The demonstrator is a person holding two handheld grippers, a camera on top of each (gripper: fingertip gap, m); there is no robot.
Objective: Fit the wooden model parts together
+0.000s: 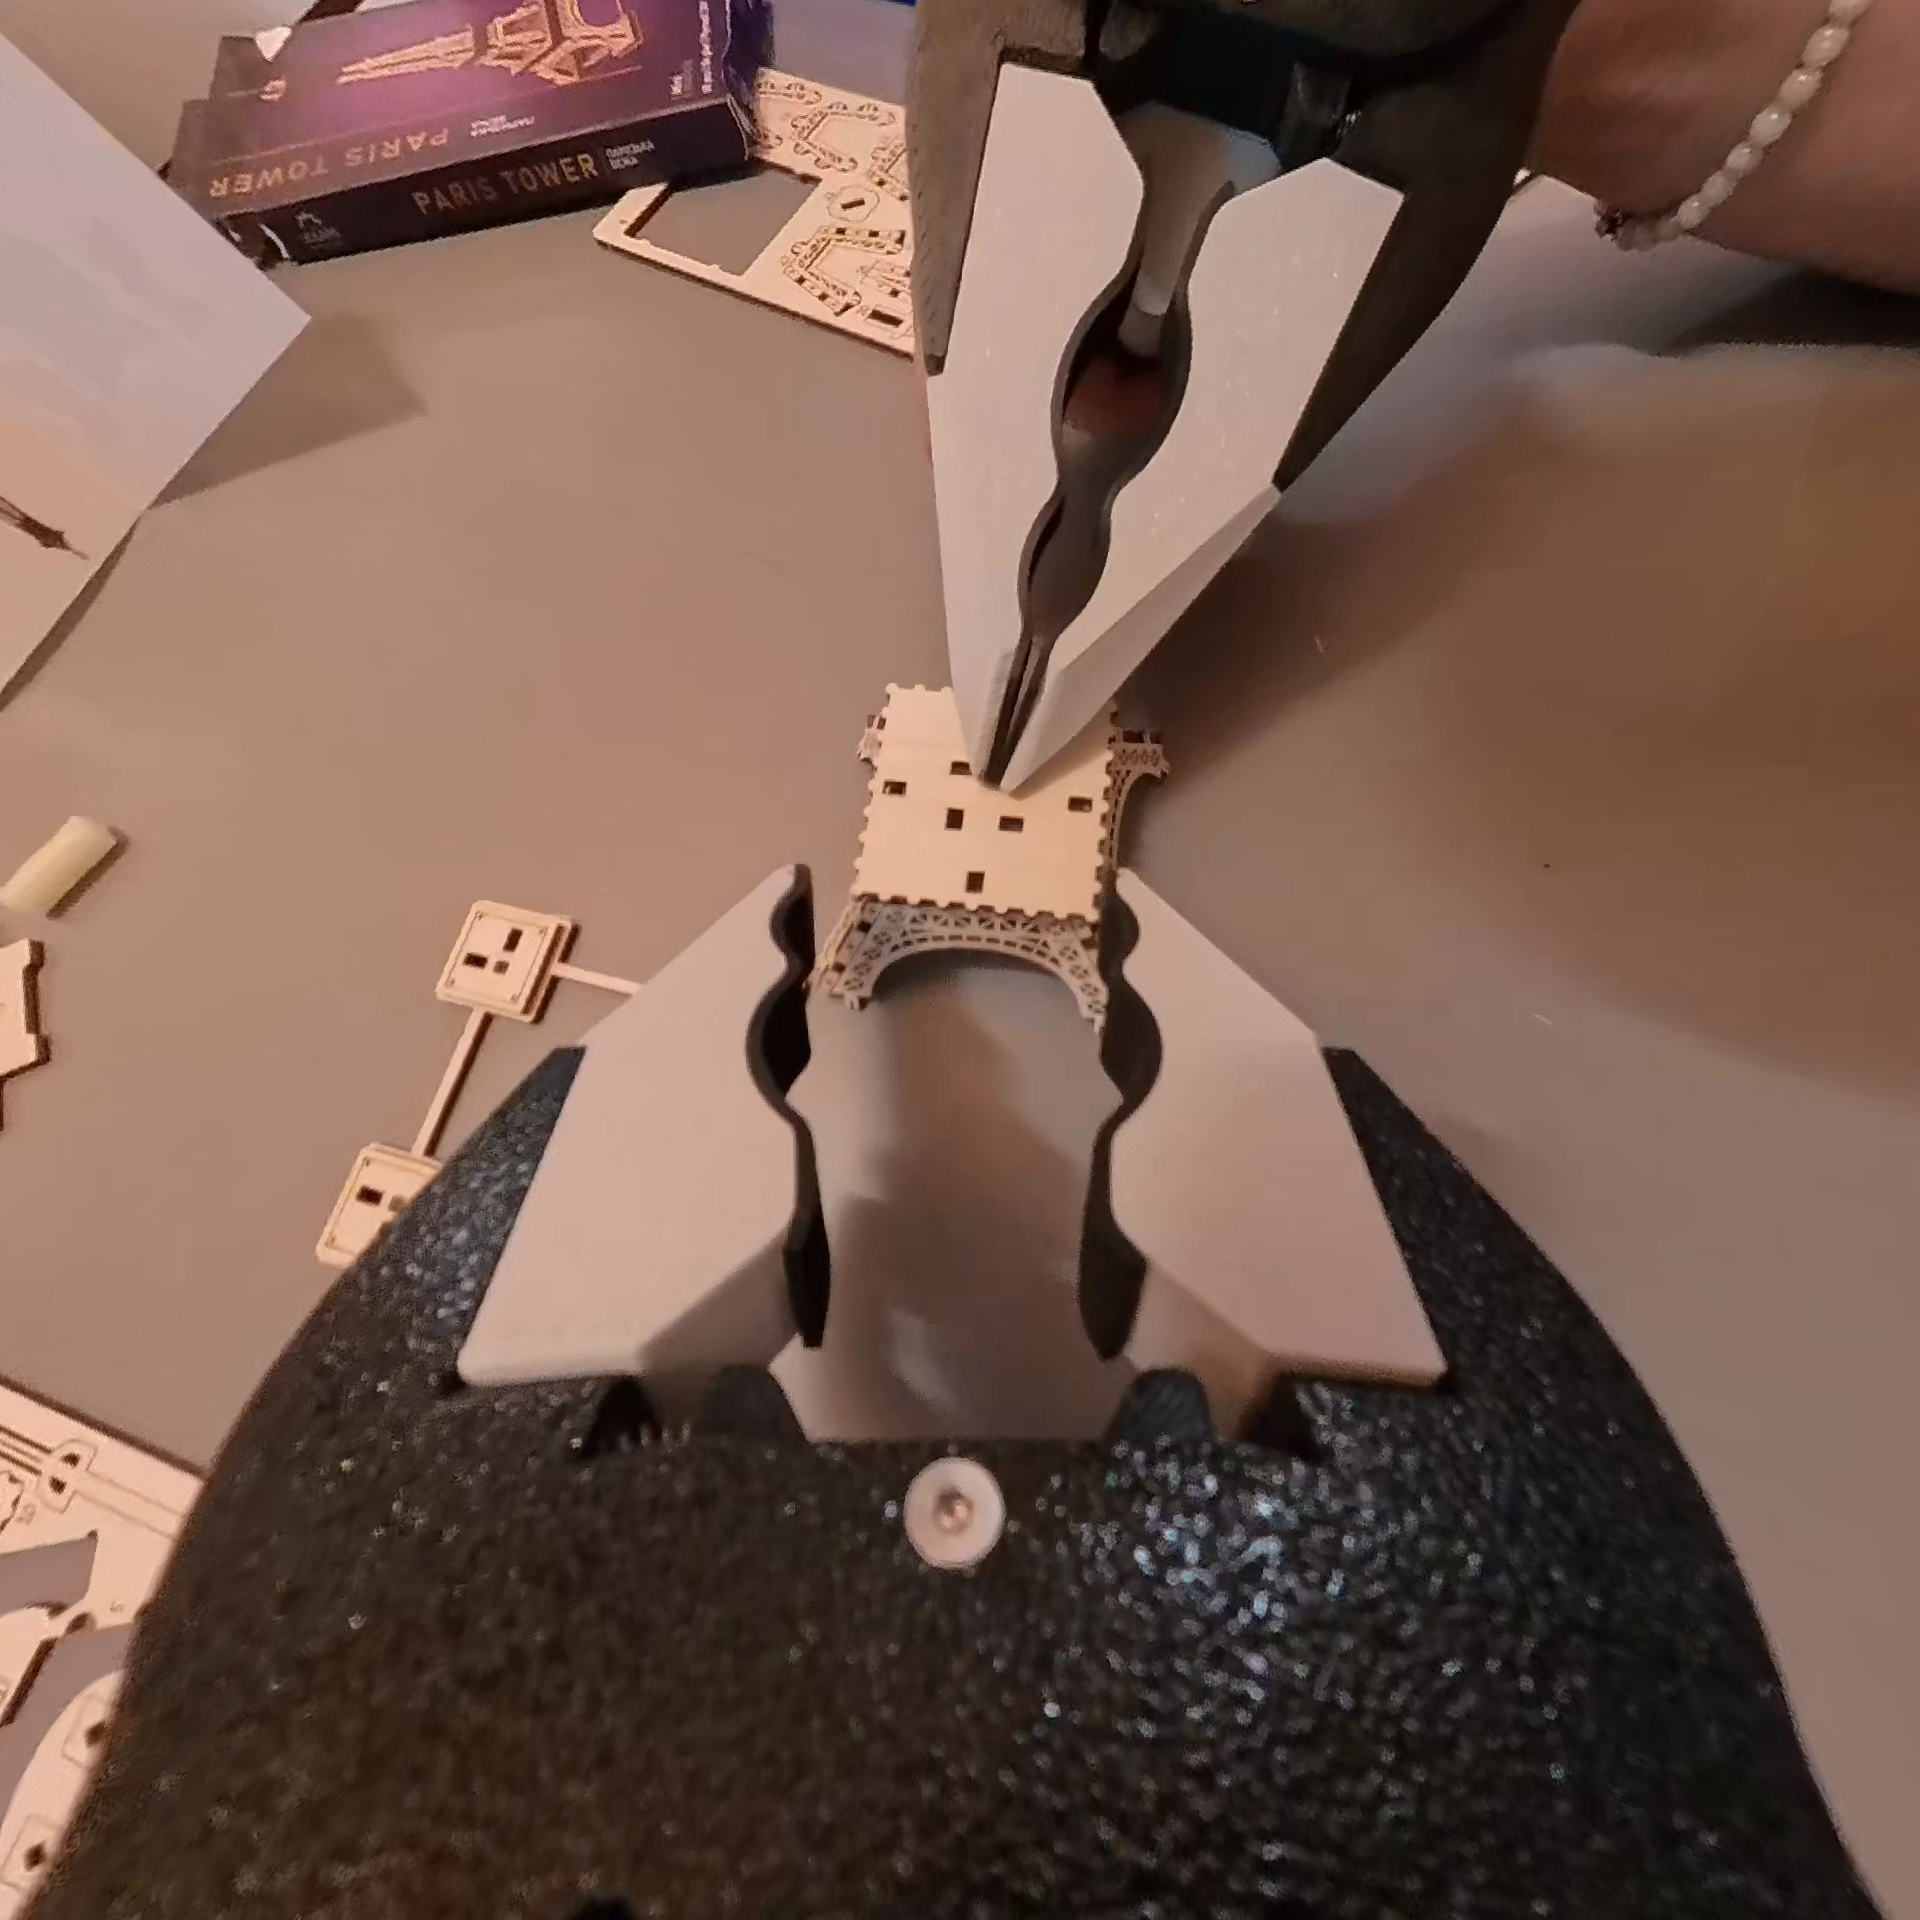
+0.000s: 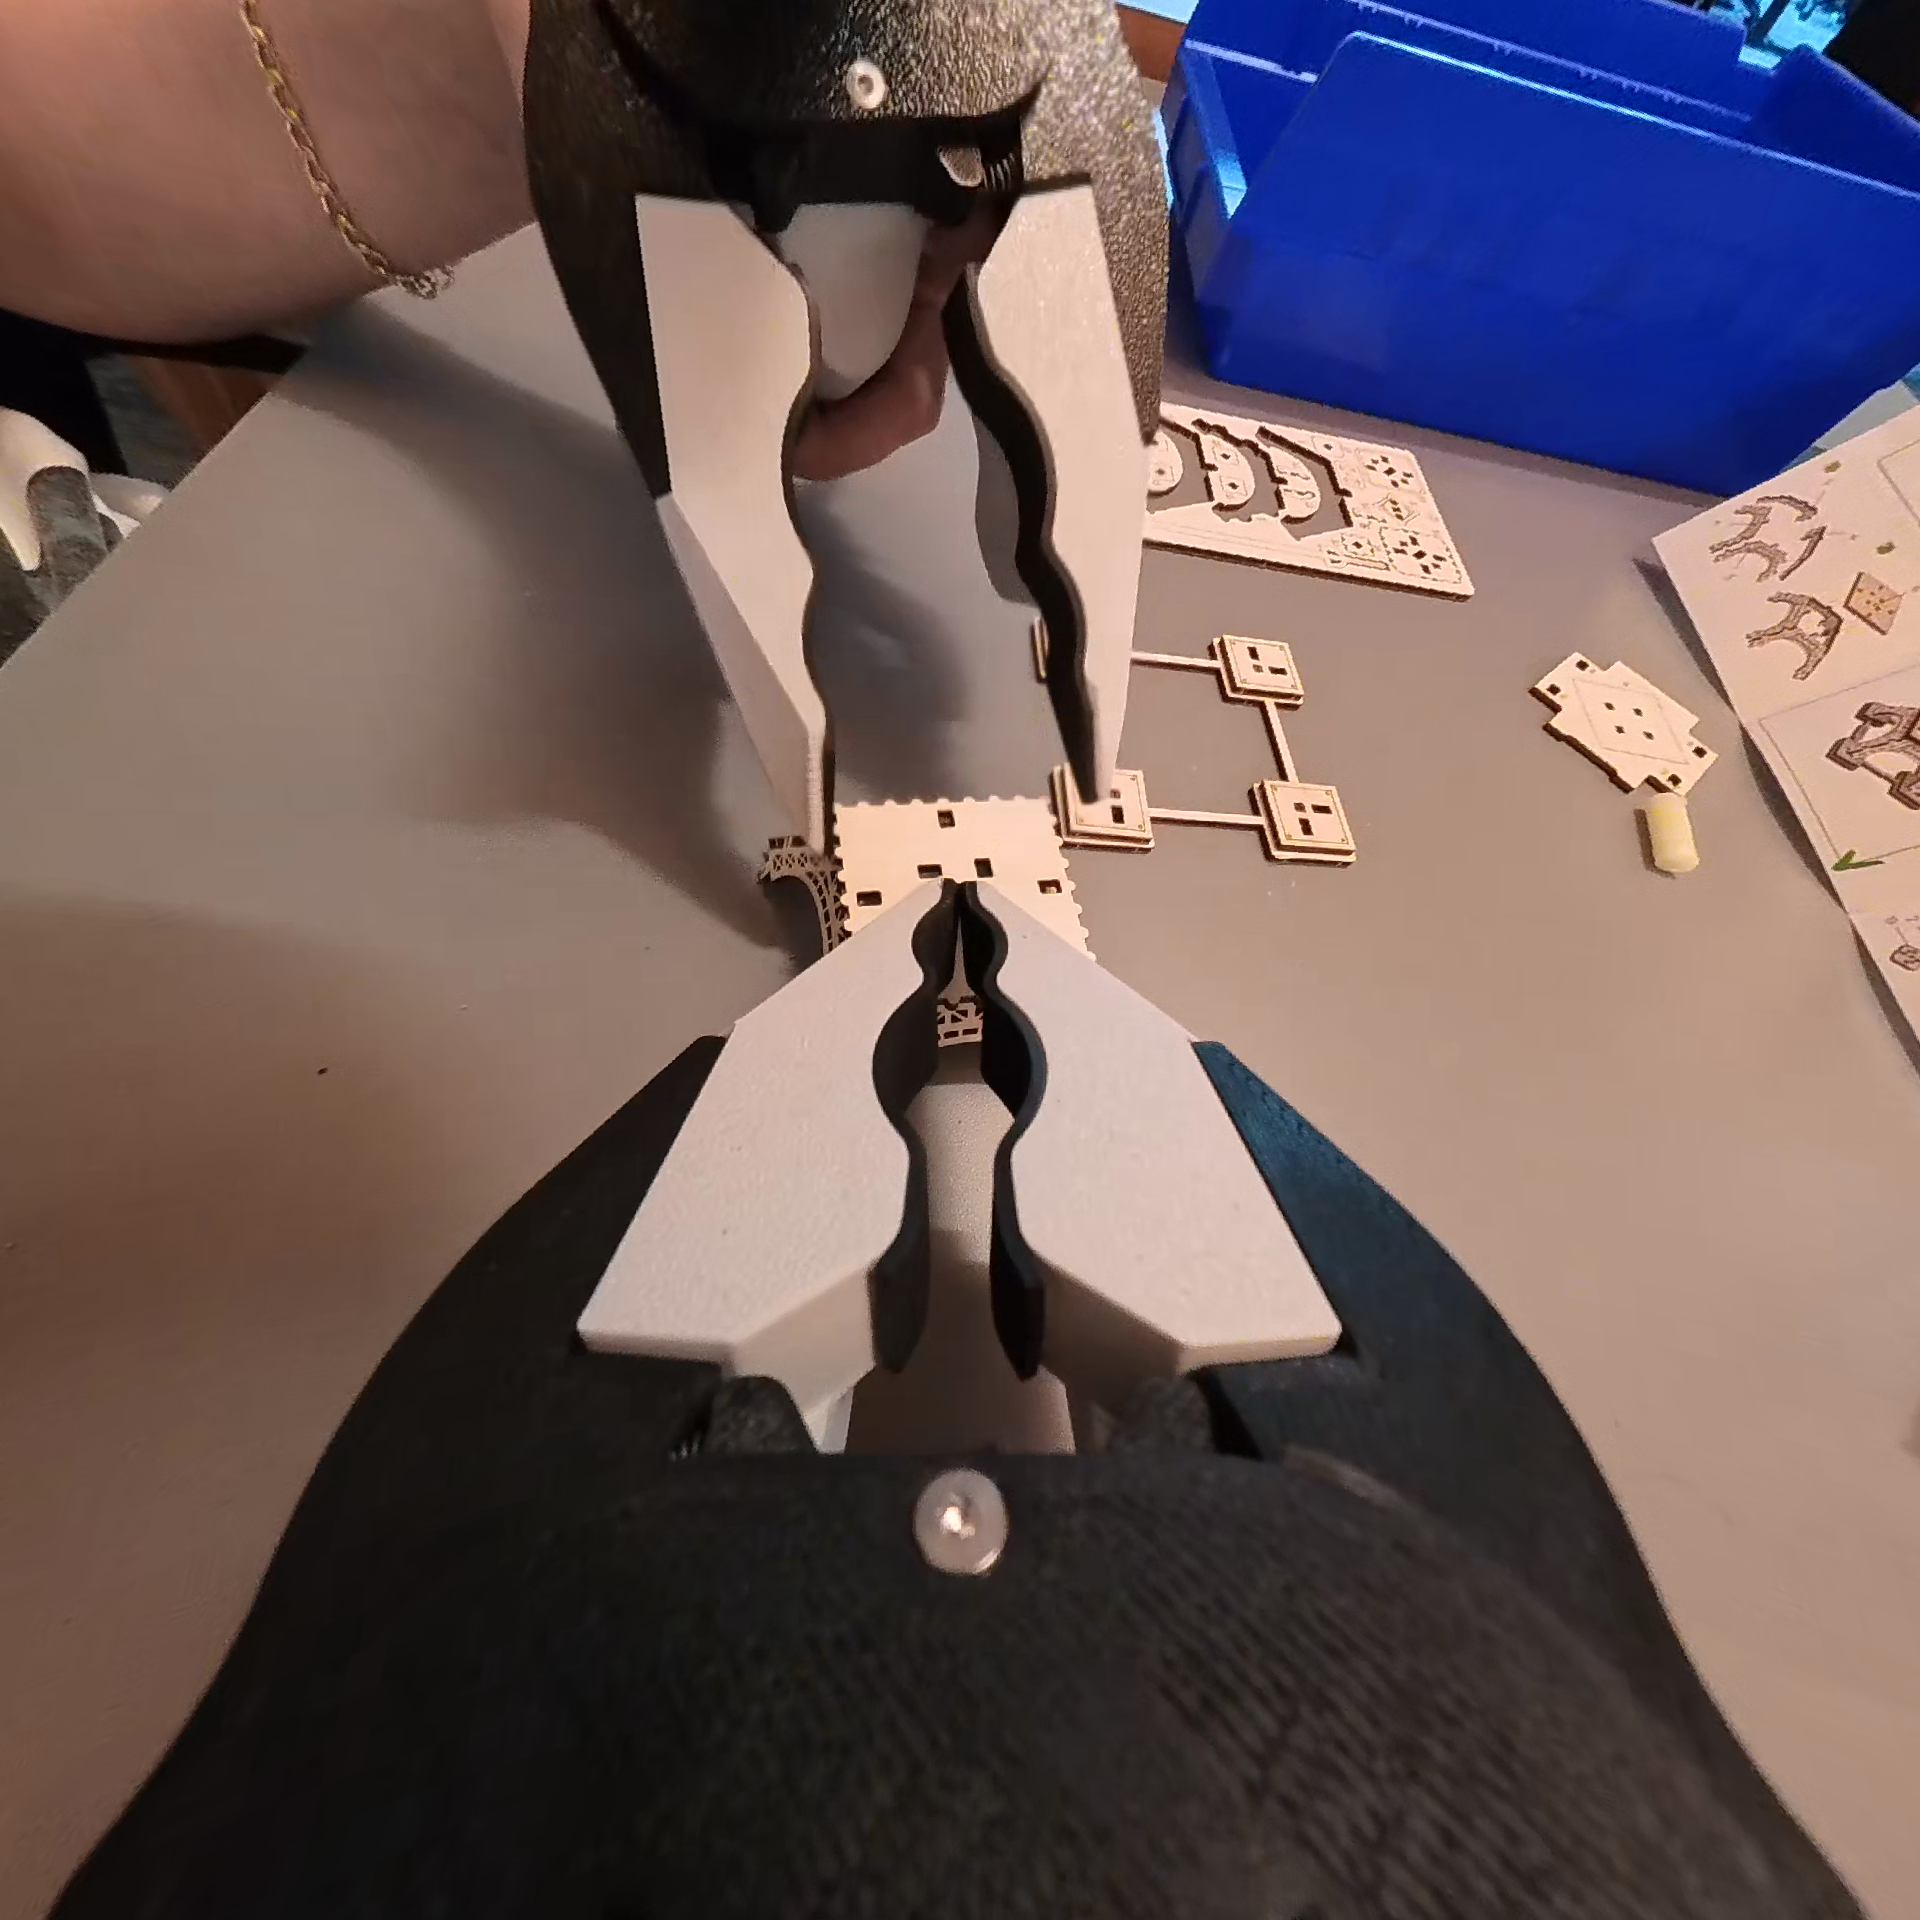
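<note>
The wooden tower base (image 1: 971,831), a square slotted platform on lattice arches, stands on the grey table; it also shows in the right wrist view (image 2: 951,842). My left gripper (image 1: 961,914) is open, with one finger on each side of the base's near arch (image 1: 966,951). In the right wrist view its fingers (image 2: 1081,748) come down from above at the platform's far corners. My right gripper (image 2: 956,894) is shut on a thin lattice arch part (image 2: 957,1013), tips at the platform's edge. In the left wrist view the right gripper (image 1: 997,774) points down onto the platform.
A frame of square wooden pads (image 2: 1283,748) lies just beside the base, also in the left wrist view (image 1: 499,961). Part sheets (image 2: 1320,509) (image 1: 821,208), a cross-shaped plate (image 2: 1621,727), a pale peg (image 2: 1668,842), instruction pages (image 2: 1818,644), a purple box (image 1: 468,135) and a blue bin (image 2: 1558,208) surround them. My left and right fingertips are right by each other. My left gripper's tips are some 20 cm from the pale peg (image 2: 1668,842). My left wrist view (image 1: 74,857) looks at it from another angle.
</note>
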